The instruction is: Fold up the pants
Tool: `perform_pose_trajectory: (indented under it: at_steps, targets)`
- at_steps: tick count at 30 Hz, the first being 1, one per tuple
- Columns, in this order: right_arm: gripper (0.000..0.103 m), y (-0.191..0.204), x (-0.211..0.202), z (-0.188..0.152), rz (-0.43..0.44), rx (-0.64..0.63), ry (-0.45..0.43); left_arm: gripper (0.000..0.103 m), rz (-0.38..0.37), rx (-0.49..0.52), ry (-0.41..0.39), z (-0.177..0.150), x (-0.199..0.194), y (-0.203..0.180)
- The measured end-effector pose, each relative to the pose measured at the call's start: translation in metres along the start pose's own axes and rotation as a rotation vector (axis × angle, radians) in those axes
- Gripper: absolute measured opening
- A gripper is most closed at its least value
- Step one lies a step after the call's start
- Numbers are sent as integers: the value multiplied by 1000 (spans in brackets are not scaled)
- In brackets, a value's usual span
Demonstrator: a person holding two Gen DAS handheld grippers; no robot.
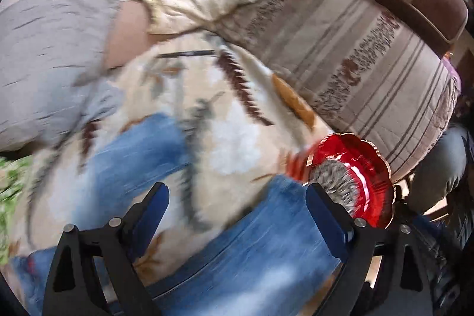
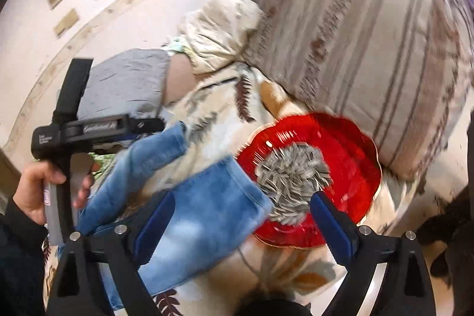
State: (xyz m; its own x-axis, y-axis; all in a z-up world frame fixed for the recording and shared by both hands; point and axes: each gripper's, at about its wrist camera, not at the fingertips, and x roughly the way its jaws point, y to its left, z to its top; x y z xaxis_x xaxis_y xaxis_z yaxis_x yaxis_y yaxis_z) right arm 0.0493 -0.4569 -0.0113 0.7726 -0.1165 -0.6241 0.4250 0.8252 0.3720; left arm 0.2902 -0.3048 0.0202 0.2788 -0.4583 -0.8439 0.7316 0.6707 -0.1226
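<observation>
both grippers (image 1: 237, 197) (image 2: 240, 206) standing released over jeans (image 2: 204, 206).
jeans lying on leaf-print blanket (image 1: 237, 138), beside red plate (image 2: 349, 168) holding sunflower seeds (image 2: 293, 171).

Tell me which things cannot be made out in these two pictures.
- Blue denim pants: waistband cut off by the bottom edge, both views.
- Left gripper's fingertips: right wrist view, side-on, behind a pant leg.
- Red scalloped glass plate: left wrist view, blurred, partly behind a finger.

The pants (image 2: 204, 197) are soft, faded blue denim with a matt weave. Just beside them, the red plate (image 2: 349, 156) looks glossy and ribbed like glass, and behind it the striped cushion (image 2: 370, 49) is coarse woven cloth.
</observation>
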Motion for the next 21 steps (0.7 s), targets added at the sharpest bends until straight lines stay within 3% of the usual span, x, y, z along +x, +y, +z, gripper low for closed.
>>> perform_pose_trajectory:
  at_steps: [5, 11, 15, 21]
  targets:
    - [94, 22, -11, 13, 48, -30, -19, 94, 103, -3, -26, -36, -53, 42]
    - [94, 59, 2, 26, 102, -81, -11, 94, 282, 14, 38, -94, -110, 100]
    - [94, 79, 14, 30, 107, -132, -13, 94, 360, 47, 54, -127, -141, 121]
    - [94, 95, 56, 36, 121, -181, 67, 94, 364, 79, 93, -130, -109, 129]
